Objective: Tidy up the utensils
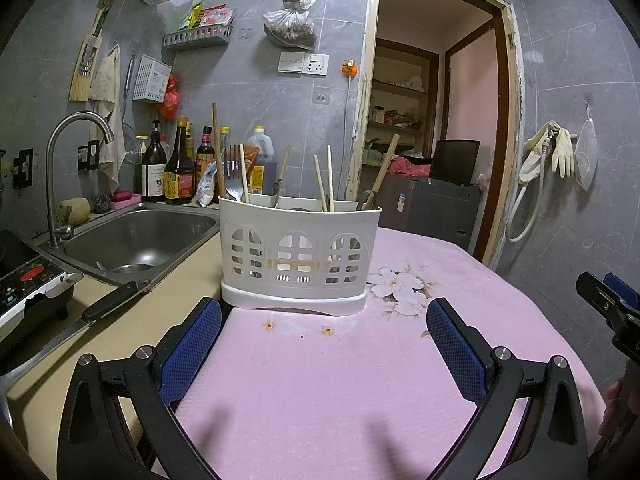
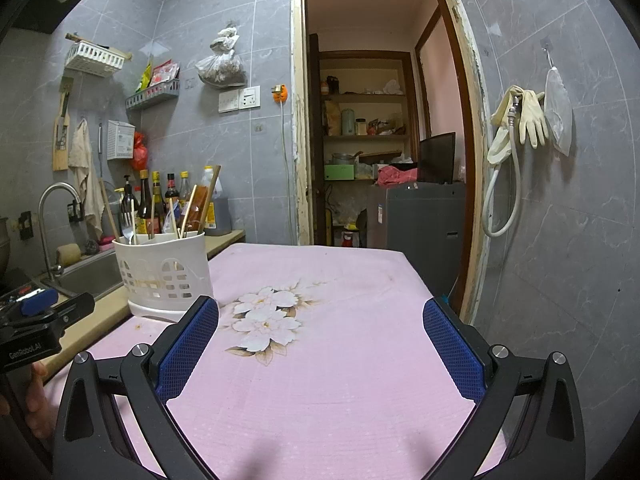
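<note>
My left fingers [image 1: 324, 344] and right fingers [image 2: 320, 346] hung spread and empty over the pink-clothed bench [image 1: 360, 380], aimed toward the caddy [image 1: 300, 248] at its sink-side edge, utensils [image 1: 234, 178] already standing inside.

i count one white caddy [image 1: 300, 248] ahead of my left claw, one fork [image 1: 232, 168], one sink [image 1: 140, 236], two claws

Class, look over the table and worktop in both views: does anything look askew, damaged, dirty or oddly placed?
Yes. The white utensil holder has a brownish band across its front, and small orange-brown spots mark the pink tablecloth before it. A knife lies loose by the sink. The doorframe looks chipped.
</note>
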Demonstrator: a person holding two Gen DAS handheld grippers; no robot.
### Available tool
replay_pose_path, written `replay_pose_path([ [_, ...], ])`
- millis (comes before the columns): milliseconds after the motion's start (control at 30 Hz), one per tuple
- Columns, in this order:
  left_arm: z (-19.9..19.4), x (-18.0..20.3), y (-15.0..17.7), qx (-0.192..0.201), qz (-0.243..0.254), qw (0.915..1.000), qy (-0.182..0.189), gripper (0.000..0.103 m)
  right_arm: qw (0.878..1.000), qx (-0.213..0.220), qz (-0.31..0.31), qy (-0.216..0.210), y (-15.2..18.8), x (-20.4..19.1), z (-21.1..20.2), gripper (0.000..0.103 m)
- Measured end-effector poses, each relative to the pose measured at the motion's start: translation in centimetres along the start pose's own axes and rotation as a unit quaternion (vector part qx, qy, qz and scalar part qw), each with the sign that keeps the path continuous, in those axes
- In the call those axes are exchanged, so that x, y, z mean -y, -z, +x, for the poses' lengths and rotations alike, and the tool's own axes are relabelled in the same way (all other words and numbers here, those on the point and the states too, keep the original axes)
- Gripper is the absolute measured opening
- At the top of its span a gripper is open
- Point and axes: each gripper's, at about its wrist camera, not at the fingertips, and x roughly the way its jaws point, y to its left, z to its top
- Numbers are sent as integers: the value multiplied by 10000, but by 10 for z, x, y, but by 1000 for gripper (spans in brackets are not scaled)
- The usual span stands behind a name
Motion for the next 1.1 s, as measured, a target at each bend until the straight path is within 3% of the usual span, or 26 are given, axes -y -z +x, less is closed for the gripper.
replay_pose_path([
  [1100, -2, -1, -3, -10, 18, 10000, -19, 101, 10000, -19, -58, -11, -1, 0, 1, 103],
])
